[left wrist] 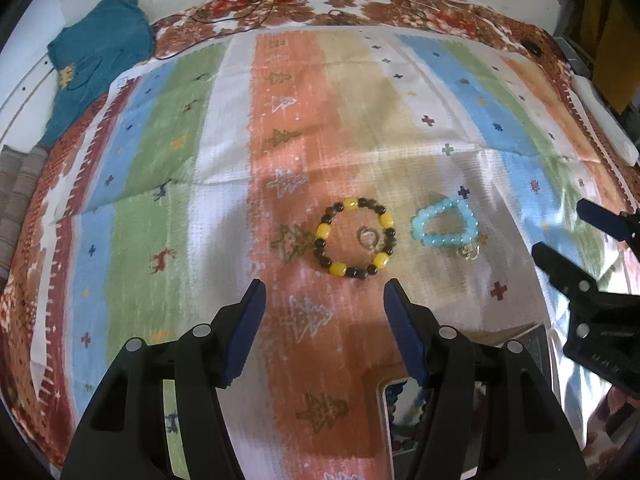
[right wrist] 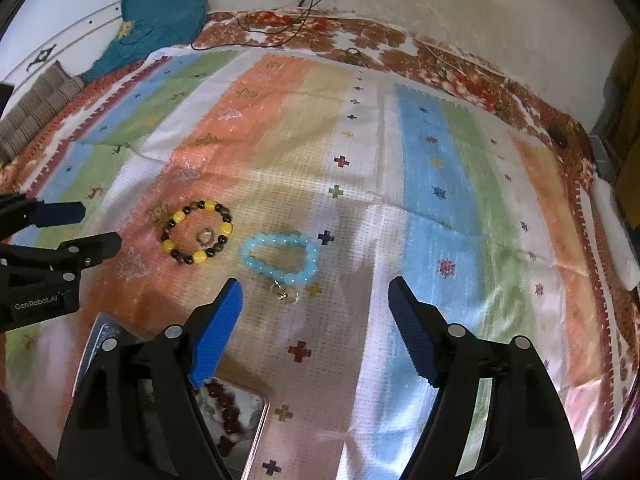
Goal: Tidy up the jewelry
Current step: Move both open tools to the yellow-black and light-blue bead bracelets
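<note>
A yellow-and-dark bead bracelet (left wrist: 354, 237) lies on the striped cloth with a small clear ring (left wrist: 369, 237) inside it. A light blue bead bracelet (left wrist: 445, 222) lies to its right, with small metal rings (left wrist: 467, 251) at its near end. My left gripper (left wrist: 324, 300) is open and empty, just short of the yellow bracelet. My right gripper (right wrist: 316, 300) is open and empty, just short of the blue bracelet (right wrist: 280, 258). The yellow bracelet (right wrist: 197, 232) shows left of it. An open box (right wrist: 236, 412) holding beads sits under the right gripper's left finger.
The striped cloth (left wrist: 168, 184) covers a bed with a floral sheet (left wrist: 360, 4). A teal garment (left wrist: 96, 60) lies at the far left, thin cables (left wrist: 248, 12) at the back, a white object (left wrist: 604, 120) at the right edge. The box's edge (left wrist: 384, 408) shows near my left gripper.
</note>
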Tool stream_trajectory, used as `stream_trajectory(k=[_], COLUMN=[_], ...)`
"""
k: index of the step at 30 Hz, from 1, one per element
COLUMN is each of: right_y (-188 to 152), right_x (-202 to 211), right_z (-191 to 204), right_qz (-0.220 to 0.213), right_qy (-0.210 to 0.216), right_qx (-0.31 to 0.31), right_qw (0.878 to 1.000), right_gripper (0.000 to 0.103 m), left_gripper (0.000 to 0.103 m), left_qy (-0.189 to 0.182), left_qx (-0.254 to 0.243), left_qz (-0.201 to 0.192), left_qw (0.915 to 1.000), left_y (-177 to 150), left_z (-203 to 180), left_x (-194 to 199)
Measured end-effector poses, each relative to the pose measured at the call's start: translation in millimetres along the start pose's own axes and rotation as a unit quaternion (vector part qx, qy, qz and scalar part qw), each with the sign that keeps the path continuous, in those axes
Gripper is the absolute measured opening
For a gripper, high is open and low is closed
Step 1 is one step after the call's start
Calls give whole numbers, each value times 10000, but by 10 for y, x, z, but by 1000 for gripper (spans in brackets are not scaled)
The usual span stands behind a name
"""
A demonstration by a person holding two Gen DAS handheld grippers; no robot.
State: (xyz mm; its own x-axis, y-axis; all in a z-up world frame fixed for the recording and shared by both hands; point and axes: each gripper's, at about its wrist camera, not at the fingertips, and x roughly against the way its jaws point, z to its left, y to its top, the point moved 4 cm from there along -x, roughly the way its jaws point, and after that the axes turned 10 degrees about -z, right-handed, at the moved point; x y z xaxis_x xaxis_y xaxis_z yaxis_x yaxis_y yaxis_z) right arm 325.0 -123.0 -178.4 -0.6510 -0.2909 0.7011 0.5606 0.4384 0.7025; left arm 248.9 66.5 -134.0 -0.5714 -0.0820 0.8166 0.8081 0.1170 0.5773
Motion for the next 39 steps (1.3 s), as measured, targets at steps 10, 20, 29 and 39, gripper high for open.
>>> stream_trajectory(k=[10, 20, 29, 39], right_y=[19, 15, 18, 11], right_x=[-324, -599, -796, -1036], right_z=[-66, -51, -31, -75], right_qz=[210, 378, 555, 732], right_qy=[31, 50, 89, -73], right_qx=[-200, -106, -121, -218], right_qw=[9996, 9992, 9983, 9970], right_gripper=[76, 76, 76, 76], left_gripper=[62, 62, 62, 59], left_qy=[-3, -7, -11, -56], left_qx=[119, 14, 7, -28], left_qz=[157, 403, 540, 655], left_qw=[9998, 9992, 9985, 9978], left_y=[72, 54, 43, 36], left_z=[51, 96, 129, 130], left_x=[-257, -514, -705, -910])
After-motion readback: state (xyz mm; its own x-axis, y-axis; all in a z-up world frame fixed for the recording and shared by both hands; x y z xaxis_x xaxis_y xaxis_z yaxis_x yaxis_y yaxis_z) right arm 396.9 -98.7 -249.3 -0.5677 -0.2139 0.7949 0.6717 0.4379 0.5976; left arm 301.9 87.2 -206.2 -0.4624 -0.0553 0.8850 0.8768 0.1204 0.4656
